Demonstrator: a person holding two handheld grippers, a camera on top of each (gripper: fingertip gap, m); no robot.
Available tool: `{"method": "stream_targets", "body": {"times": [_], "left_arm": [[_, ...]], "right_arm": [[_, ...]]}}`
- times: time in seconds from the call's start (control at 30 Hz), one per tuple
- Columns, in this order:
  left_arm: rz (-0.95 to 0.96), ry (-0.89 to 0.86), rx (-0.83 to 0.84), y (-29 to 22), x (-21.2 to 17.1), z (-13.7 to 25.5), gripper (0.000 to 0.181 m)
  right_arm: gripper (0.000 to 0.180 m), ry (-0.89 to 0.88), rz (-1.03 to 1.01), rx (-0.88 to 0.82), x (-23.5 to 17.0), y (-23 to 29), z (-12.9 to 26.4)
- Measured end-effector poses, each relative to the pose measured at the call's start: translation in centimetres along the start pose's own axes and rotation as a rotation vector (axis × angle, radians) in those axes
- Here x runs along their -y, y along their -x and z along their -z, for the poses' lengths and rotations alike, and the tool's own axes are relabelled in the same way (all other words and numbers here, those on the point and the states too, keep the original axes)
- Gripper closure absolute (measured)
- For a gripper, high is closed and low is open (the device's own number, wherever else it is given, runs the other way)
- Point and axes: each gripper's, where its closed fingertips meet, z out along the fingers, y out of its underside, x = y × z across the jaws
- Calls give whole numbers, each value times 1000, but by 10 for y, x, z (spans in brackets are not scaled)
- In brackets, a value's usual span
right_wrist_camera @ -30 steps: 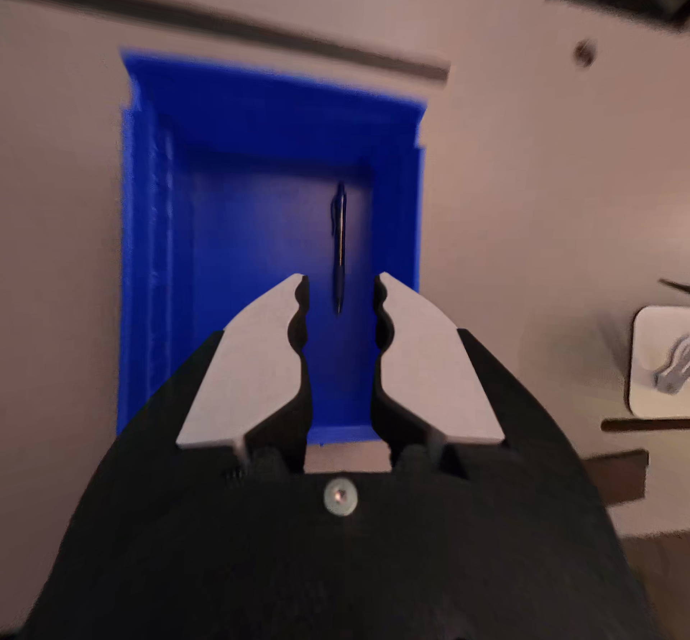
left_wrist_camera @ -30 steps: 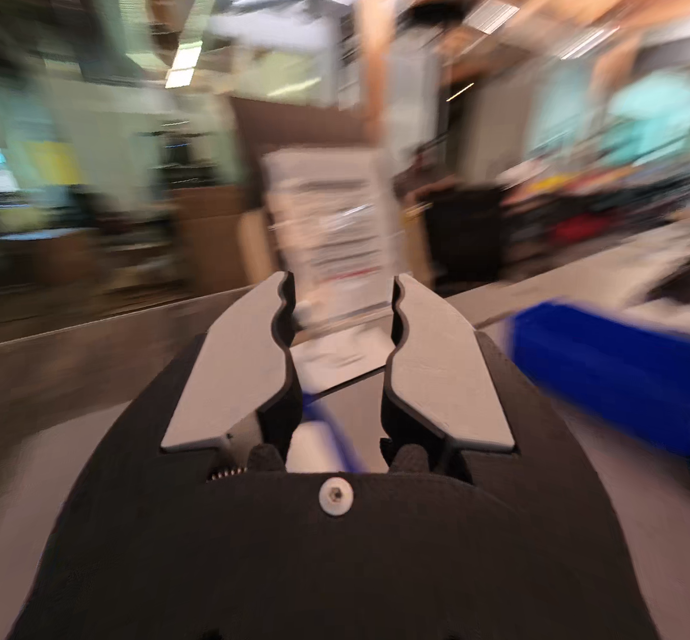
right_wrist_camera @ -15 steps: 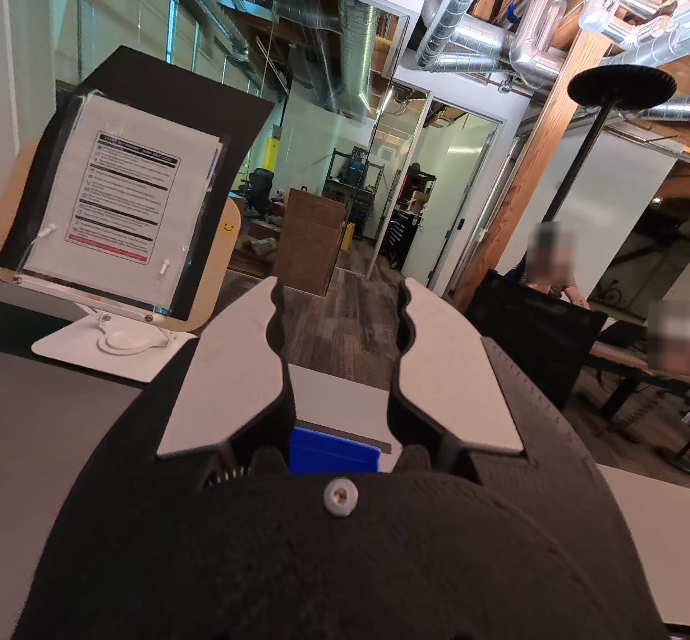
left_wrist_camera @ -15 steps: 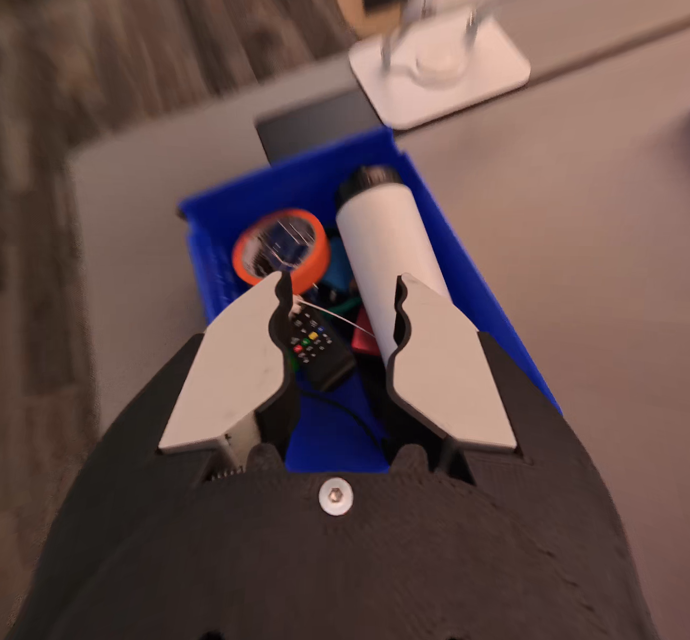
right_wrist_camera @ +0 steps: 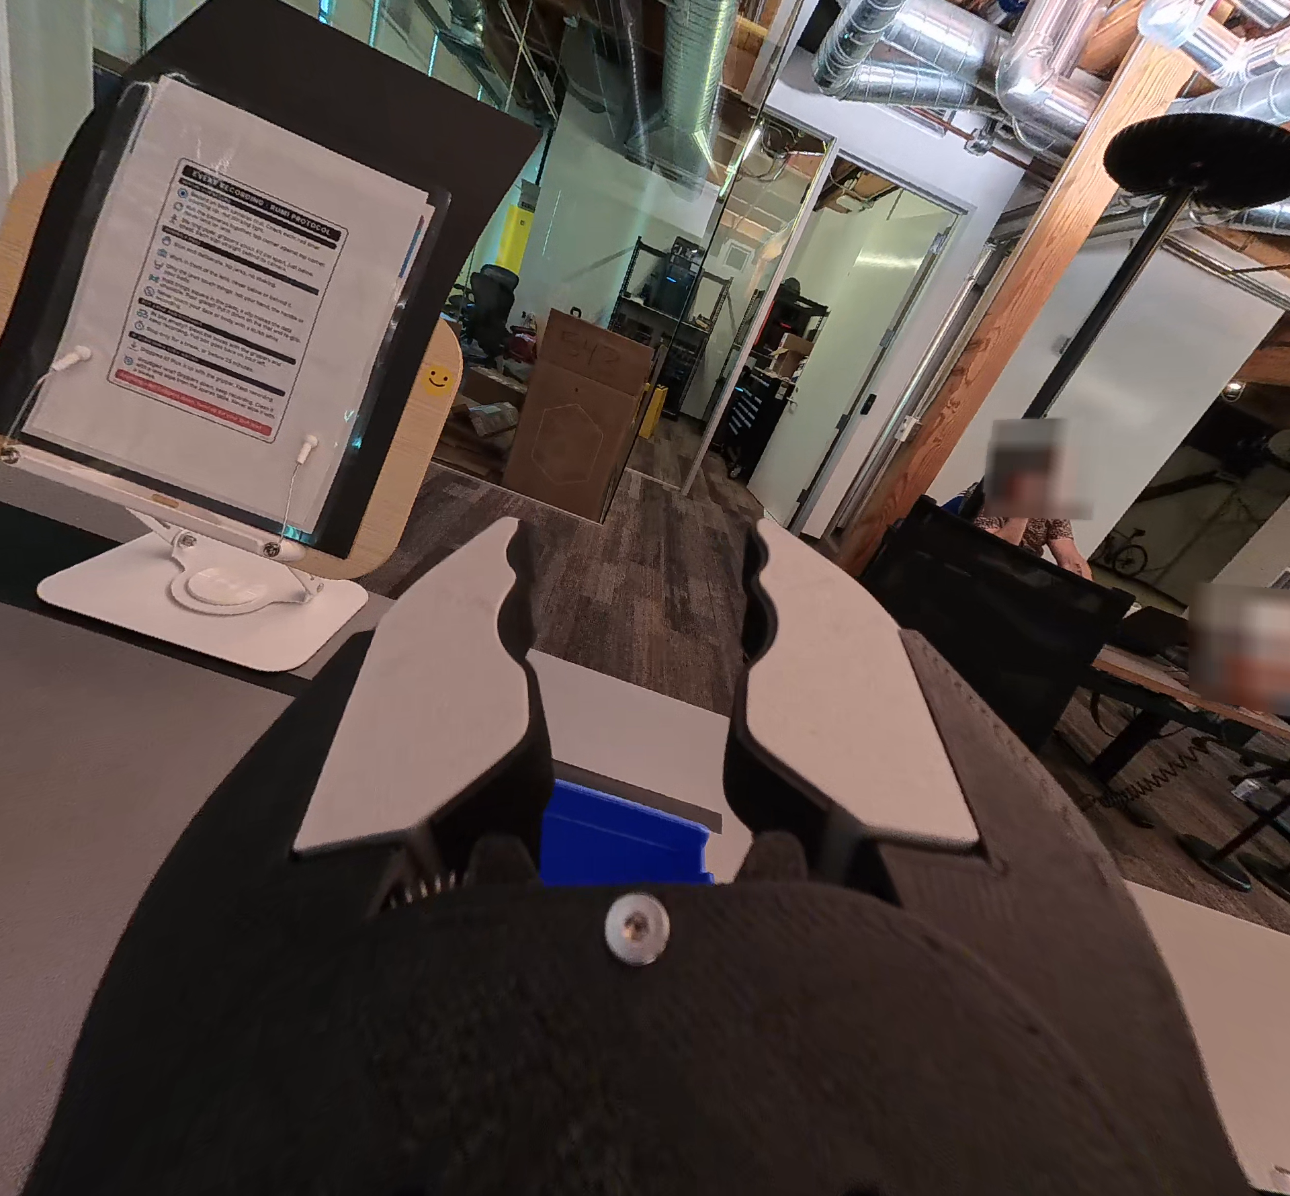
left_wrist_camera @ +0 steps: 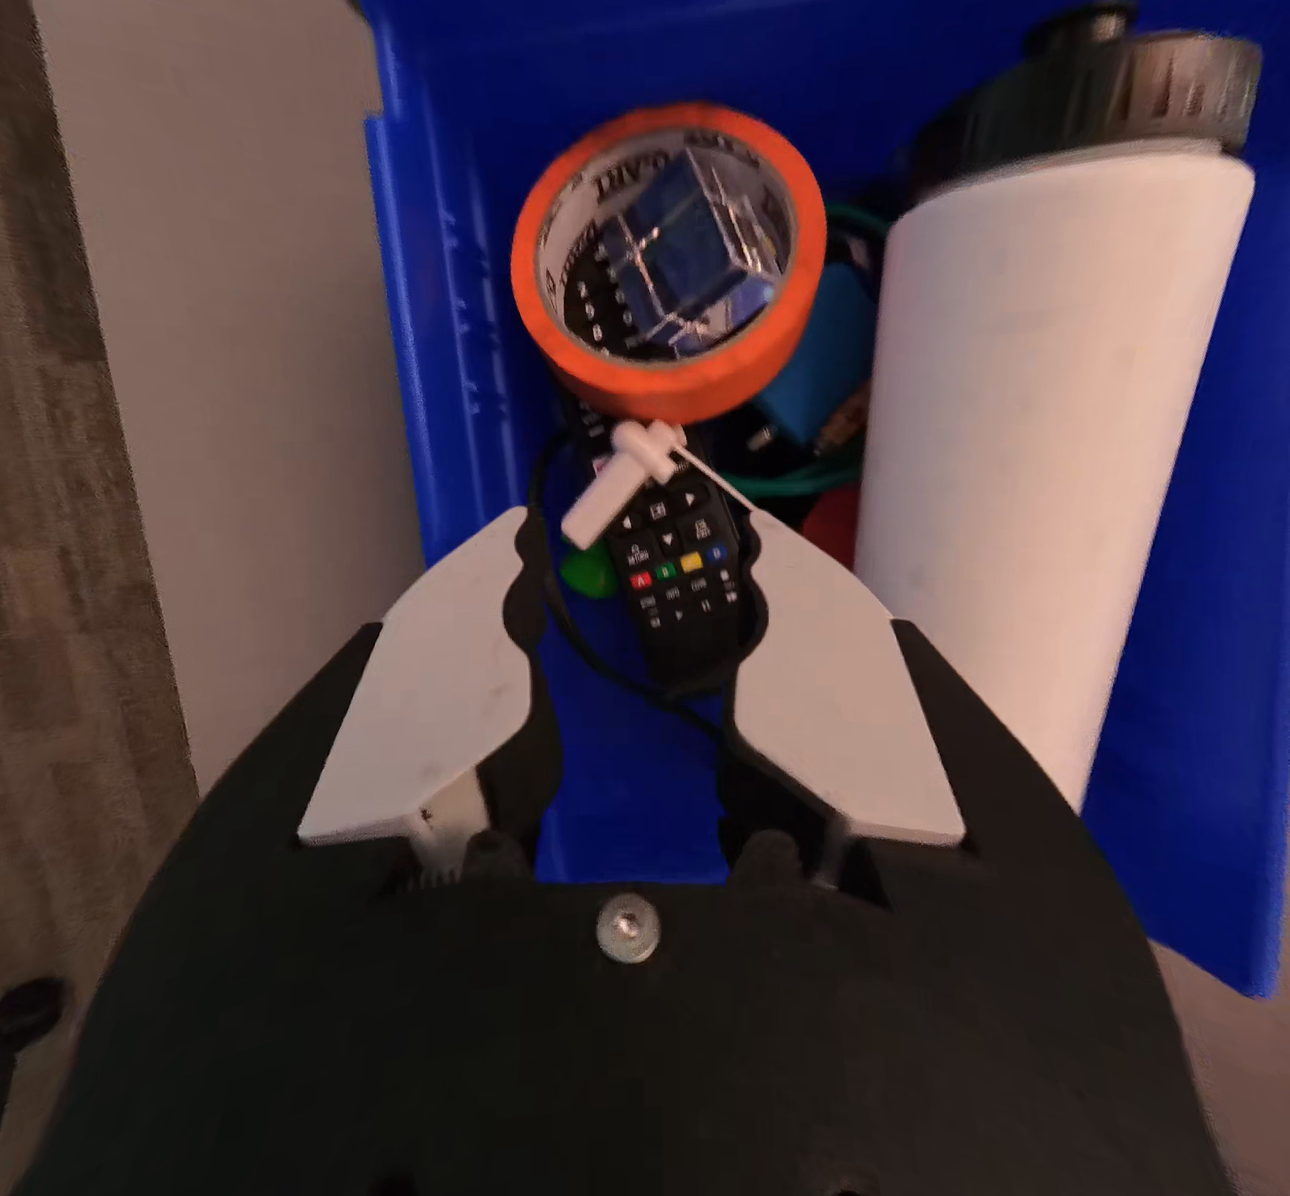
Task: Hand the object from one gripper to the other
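Note:
In the left wrist view a blue bin (left_wrist_camera: 447,199) on a grey table holds an orange tape roll (left_wrist_camera: 666,387), a black remote control (left_wrist_camera: 673,576), a white cylinder bottle with a dark cap (left_wrist_camera: 1033,450), a small white plastic piece (left_wrist_camera: 621,475) and cables. My left gripper (left_wrist_camera: 636,527) is open and empty, hovering over the bin with the remote between its fingers' line. My right gripper (right_wrist_camera: 632,538) is open and empty, held up and pointing out into the room. A blue bin corner (right_wrist_camera: 621,834) shows just below it.
A document holder on a white stand (right_wrist_camera: 202,325) sits on the table at the left in the right wrist view. Beyond the table edge are wood floor, a cardboard box (right_wrist_camera: 579,415), a black chair (right_wrist_camera: 991,611) and seated people at the right. Floor shows left of the table (left_wrist_camera: 70,464).
My left gripper swung down from facing the room and closed in over the filled blue bin. My right gripper lifted from over a bin holding a pen and has held still since.

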Motion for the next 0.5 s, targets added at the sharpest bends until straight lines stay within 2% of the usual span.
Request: {"method": "stream_targets", "body": {"times": [0.2,0.37,0.5], "left_arm": [[-122,-53,-48,3,9,-25,136],[-117,-43,-124,3,3,-33,145],[-141,-7,-133,0,-2,-37,143]], "right_arm": [[121,25,10,30,-5,6,-4],[121,51,45,42,-9,14,-9],[121,70,73,61,-12,22,-12]]}}
